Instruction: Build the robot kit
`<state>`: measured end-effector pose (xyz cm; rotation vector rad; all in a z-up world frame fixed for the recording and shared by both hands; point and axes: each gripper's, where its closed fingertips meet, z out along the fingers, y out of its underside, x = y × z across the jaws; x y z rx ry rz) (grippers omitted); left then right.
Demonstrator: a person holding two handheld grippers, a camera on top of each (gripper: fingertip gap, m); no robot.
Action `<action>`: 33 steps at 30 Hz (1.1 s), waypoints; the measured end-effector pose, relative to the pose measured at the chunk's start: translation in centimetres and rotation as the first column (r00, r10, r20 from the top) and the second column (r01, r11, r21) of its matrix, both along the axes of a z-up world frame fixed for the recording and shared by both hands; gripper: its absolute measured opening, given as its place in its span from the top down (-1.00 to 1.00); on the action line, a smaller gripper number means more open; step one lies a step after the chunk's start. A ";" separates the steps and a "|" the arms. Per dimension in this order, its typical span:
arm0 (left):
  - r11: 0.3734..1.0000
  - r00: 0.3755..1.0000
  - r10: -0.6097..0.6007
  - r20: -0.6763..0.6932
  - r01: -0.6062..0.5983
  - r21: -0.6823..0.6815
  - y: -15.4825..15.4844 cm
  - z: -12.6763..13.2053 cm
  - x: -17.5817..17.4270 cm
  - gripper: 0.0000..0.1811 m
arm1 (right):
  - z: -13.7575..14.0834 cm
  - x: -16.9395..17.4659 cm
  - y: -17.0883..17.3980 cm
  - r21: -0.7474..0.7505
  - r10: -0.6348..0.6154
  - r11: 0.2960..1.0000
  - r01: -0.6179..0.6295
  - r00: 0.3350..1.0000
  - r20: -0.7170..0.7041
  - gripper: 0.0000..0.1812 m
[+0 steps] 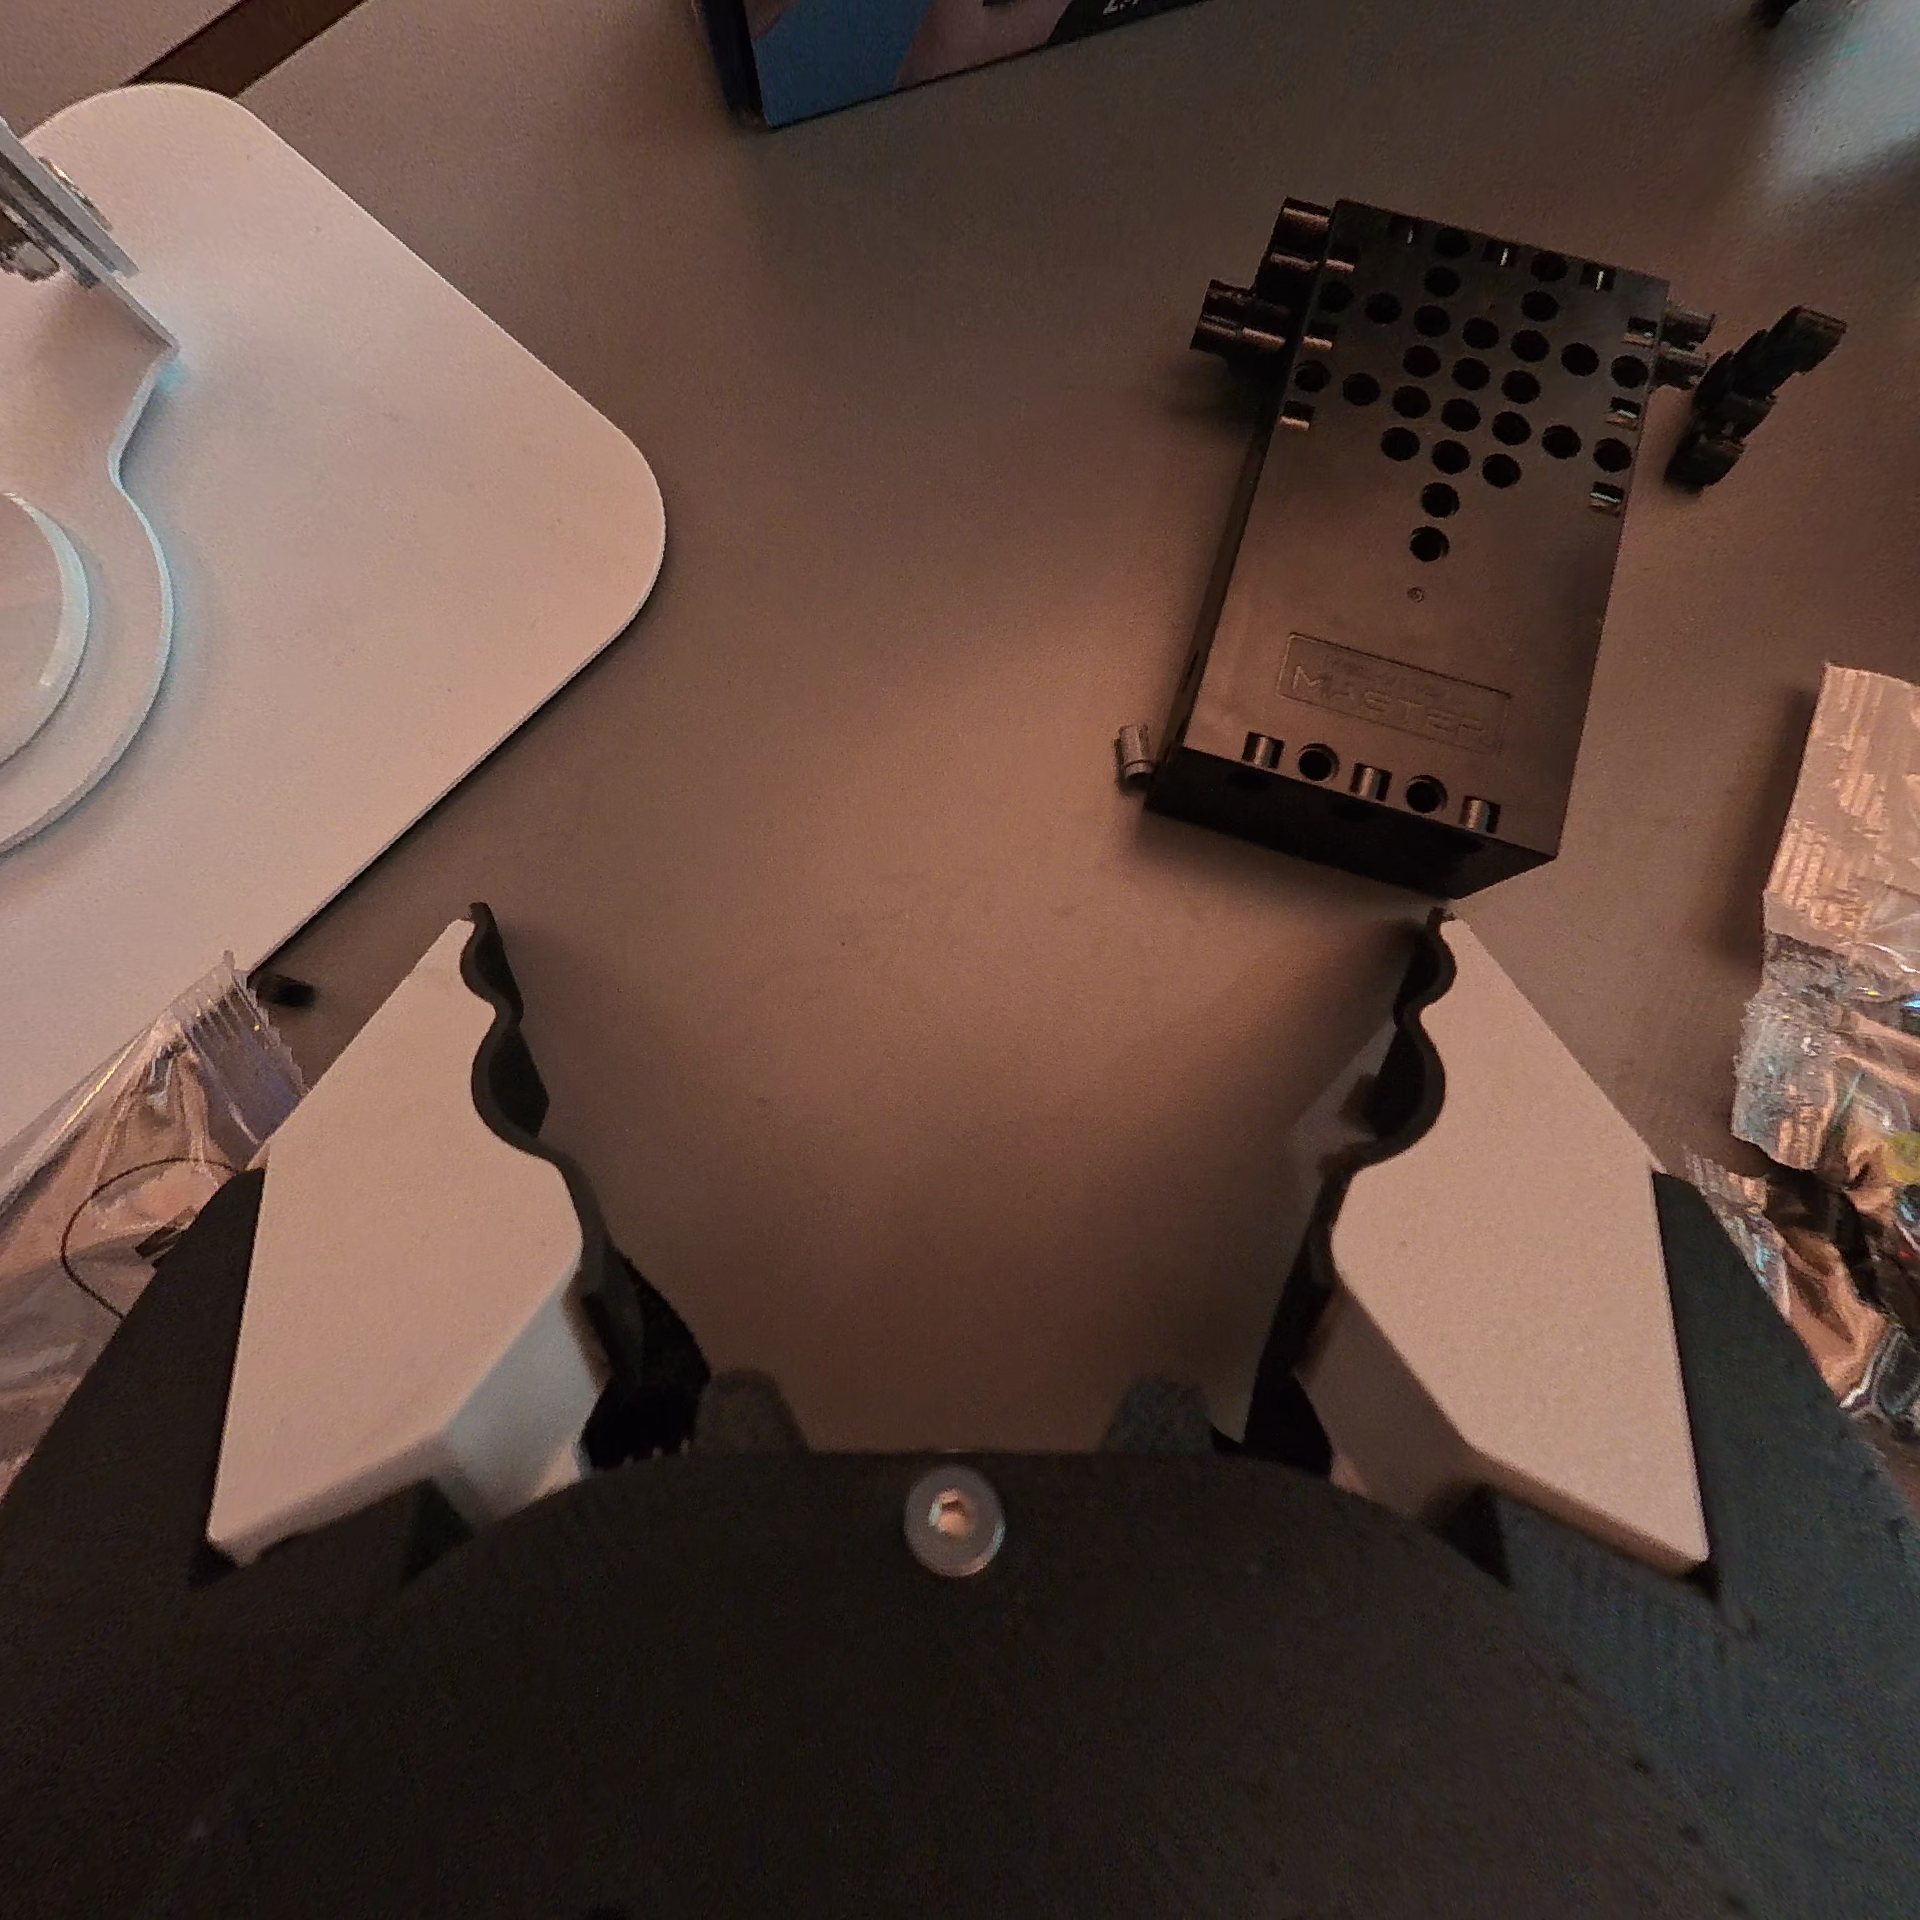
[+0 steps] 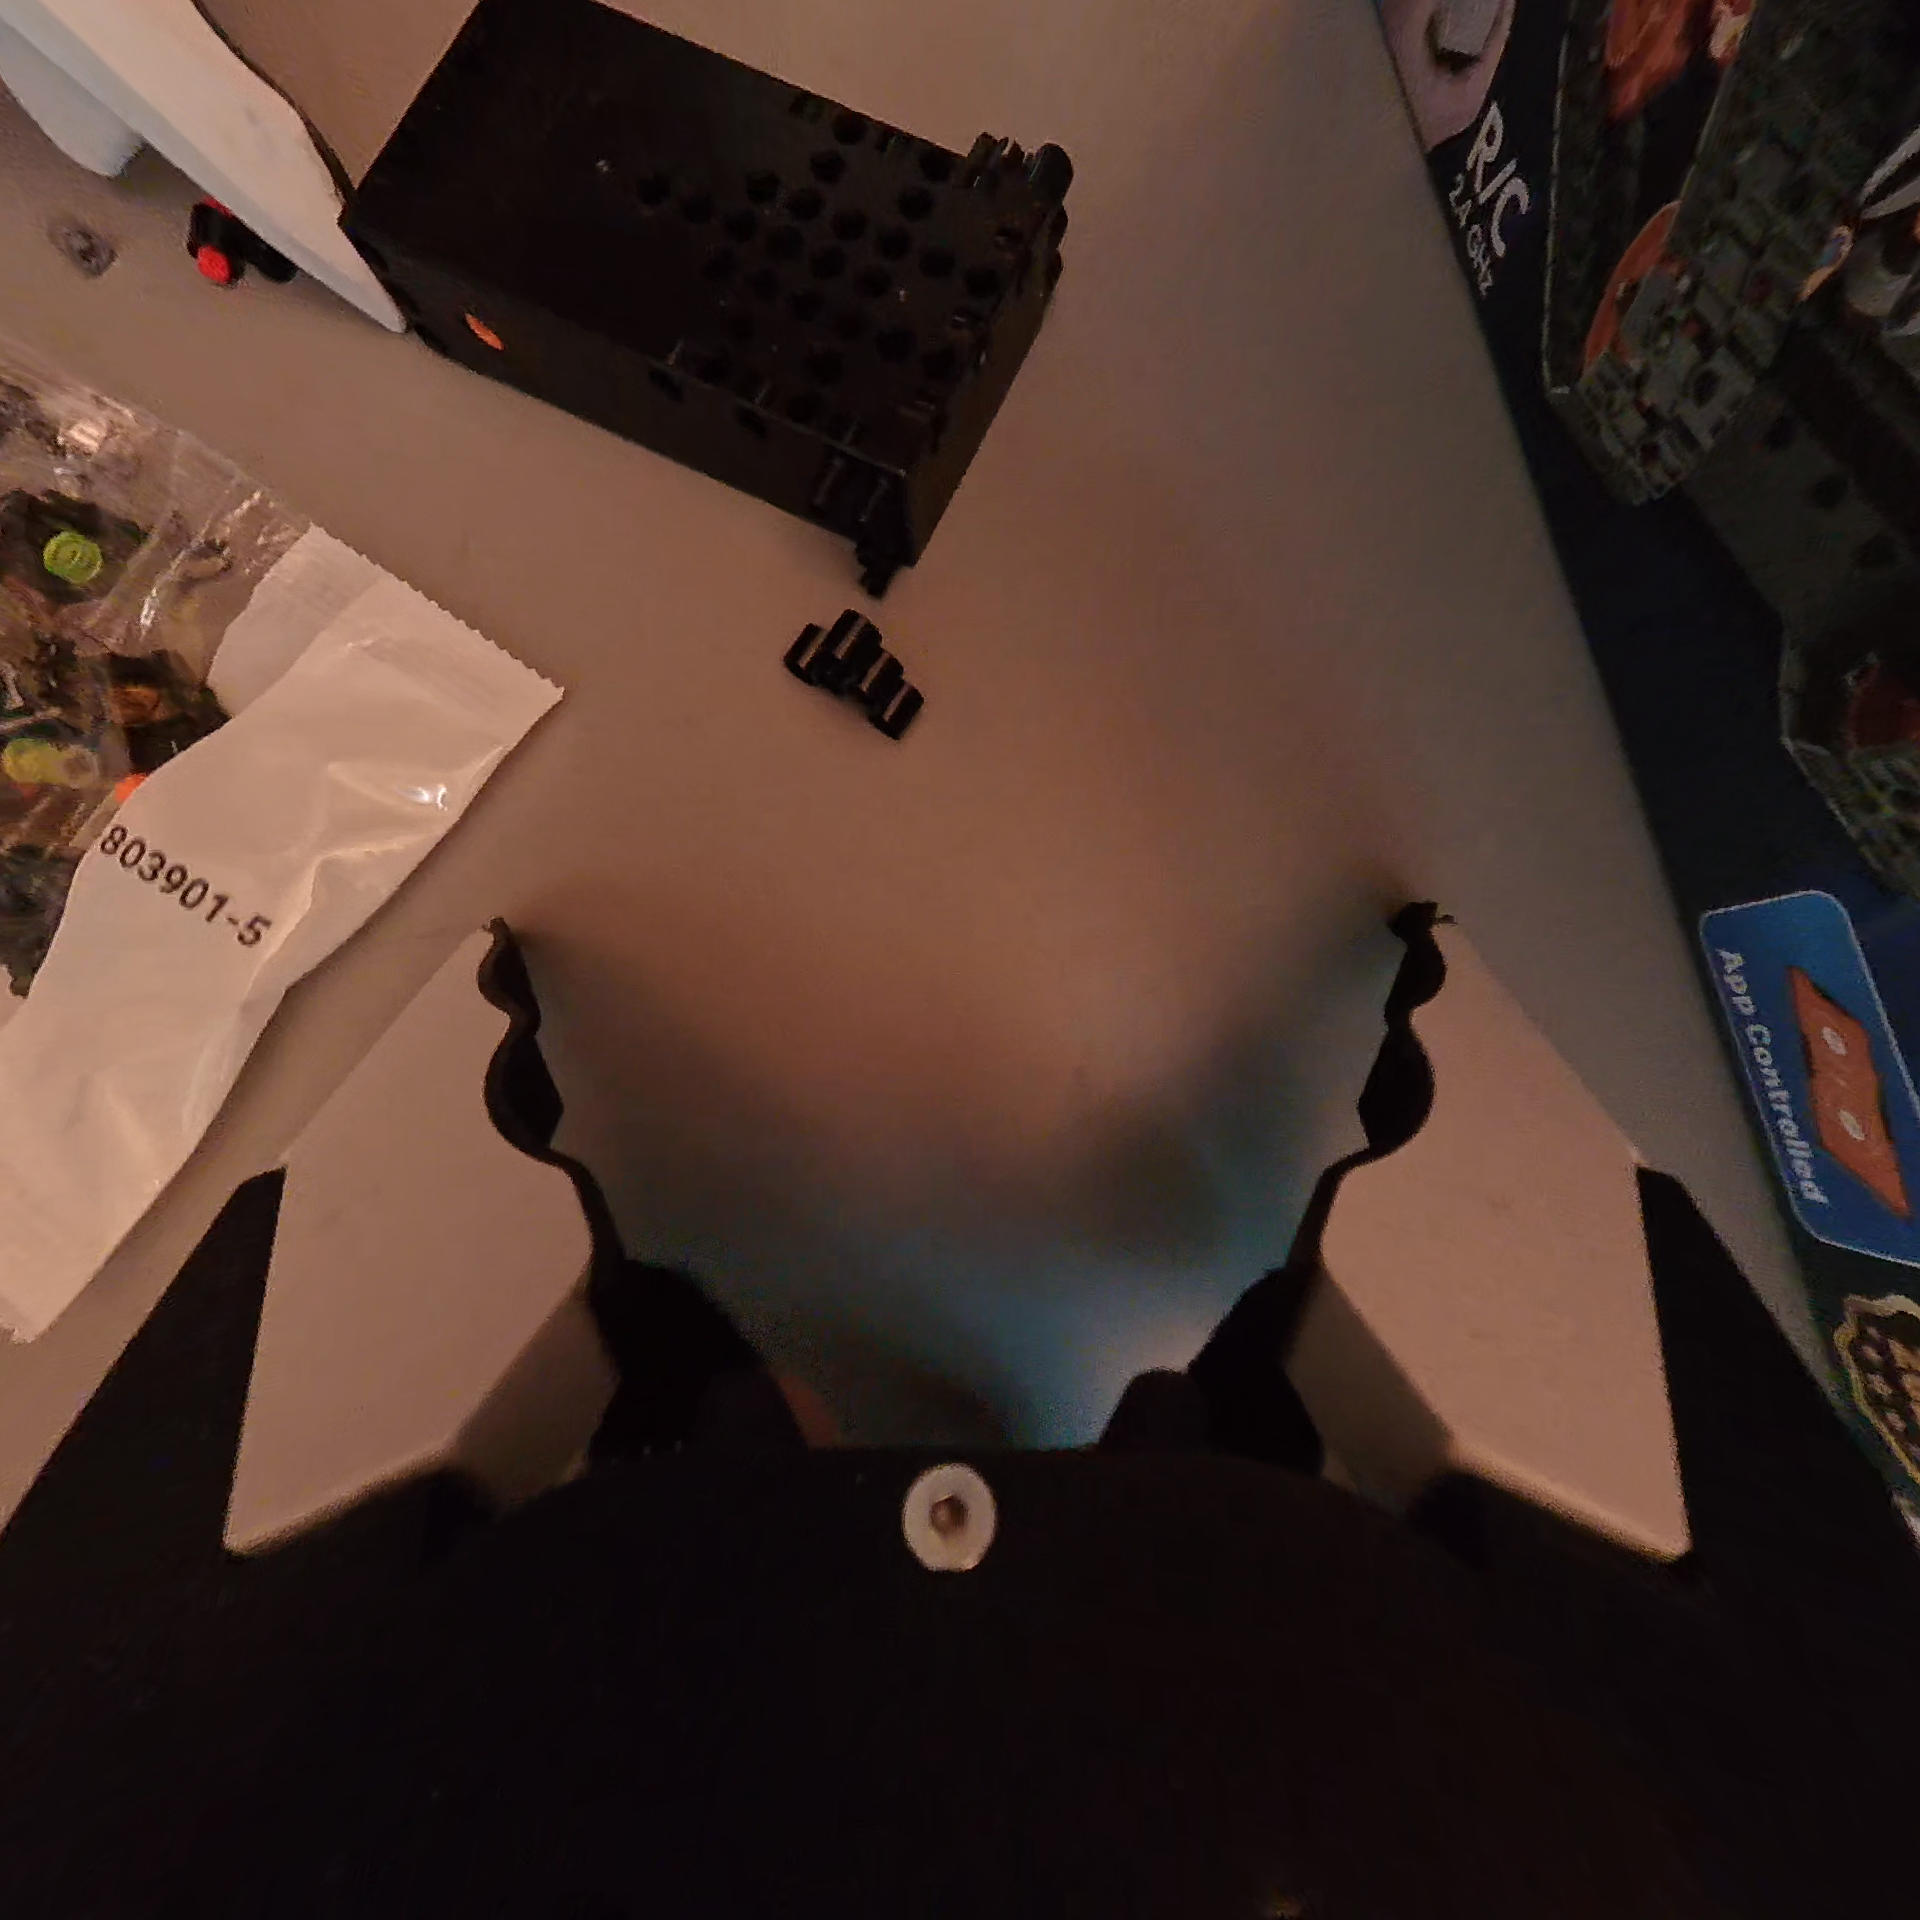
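The left gripper [image 1: 956,920] is held over the grey table [image 1: 883,644], its fingers spread wide with nothing between them; its right fingertip [image 1: 1439,935] is seen just beside the near corner of a black perforated block [image 1: 1455,540]. A small grey pin [image 1: 1132,750] lies against that block's near left corner. The right gripper [image 2: 966,925] is likewise held with fingers wide apart and empty. A small black connector piece [image 2: 854,675] lies ahead of it, just short of the block. A white parts bag [image 2: 239,883] is seen to the left, a printed box [image 2: 1714,468] to the right.
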<state>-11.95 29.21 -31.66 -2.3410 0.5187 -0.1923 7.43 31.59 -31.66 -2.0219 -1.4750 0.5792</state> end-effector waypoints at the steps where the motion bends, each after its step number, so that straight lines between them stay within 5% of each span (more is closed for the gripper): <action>1: 1.000 1.000 0.000 0.000 0.000 0.000 0.0 0.0 0.0 -0.74 | 0.0 0.0 0.1 0.004 -0.020 1.000 0.020 1.000 -0.011 -0.72; 33: 1.000 1.000 0.001 0.005 -0.001 0.006 0.3 -0.2 0.6 -0.75 | 0.0 0.1 0.0 0.005 -0.034 0.999 0.034 0.999 -0.015 -0.72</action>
